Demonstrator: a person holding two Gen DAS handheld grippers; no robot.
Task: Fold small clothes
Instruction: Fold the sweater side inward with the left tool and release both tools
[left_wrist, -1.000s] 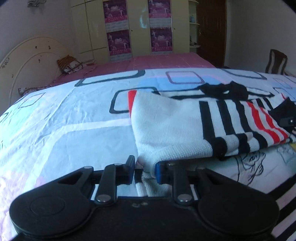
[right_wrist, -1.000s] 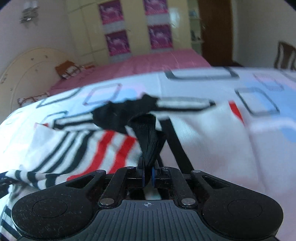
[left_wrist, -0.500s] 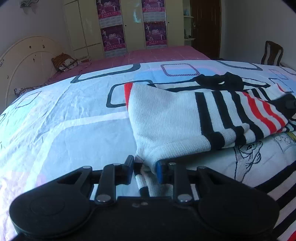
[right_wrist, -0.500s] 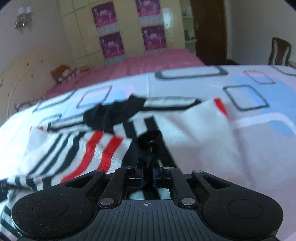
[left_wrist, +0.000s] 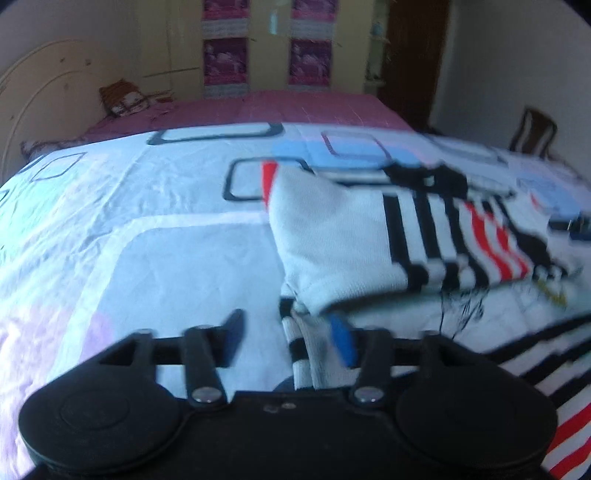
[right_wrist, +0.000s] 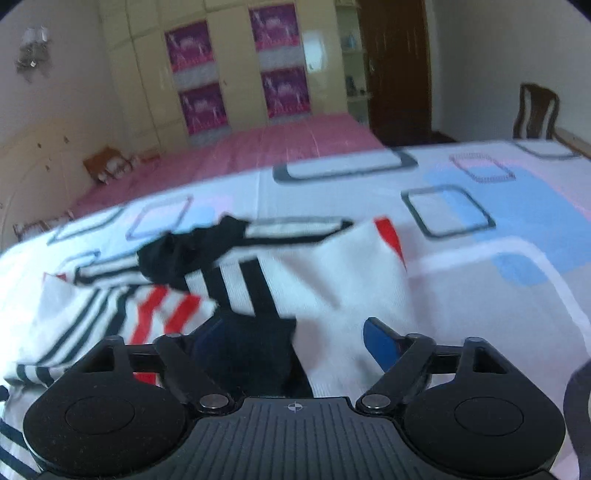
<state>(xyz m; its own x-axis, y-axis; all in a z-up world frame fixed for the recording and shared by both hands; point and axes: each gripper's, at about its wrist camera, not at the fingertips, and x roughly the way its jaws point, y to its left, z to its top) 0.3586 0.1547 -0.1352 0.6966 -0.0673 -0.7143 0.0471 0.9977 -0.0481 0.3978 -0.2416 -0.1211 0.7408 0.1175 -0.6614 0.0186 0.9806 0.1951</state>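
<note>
A small white sweater (left_wrist: 332, 236) with black and red stripes lies folded over on the patterned bed sheet (left_wrist: 147, 240). It also shows in the right wrist view (right_wrist: 332, 280), with its black collar (right_wrist: 184, 251) bunched at the far side. My left gripper (left_wrist: 288, 332) is open, its jaws standing on either side of the striped cuff (left_wrist: 299, 347) at the sweater's near edge. My right gripper (right_wrist: 291, 343) is open wide over the sweater's black band (right_wrist: 251, 347), holding nothing.
The bed sheet (right_wrist: 480, 258) stretches to both sides. A pink bed (right_wrist: 258, 155), a cream headboard (left_wrist: 33, 110) and wardrobes (right_wrist: 236, 70) with posters stand behind. A wooden chair (right_wrist: 535, 110) stands at the far right.
Both grippers have opened. The left let go of the sweater's white edge and the right let go of the black cloth, which has dropped onto the sweater.
</note>
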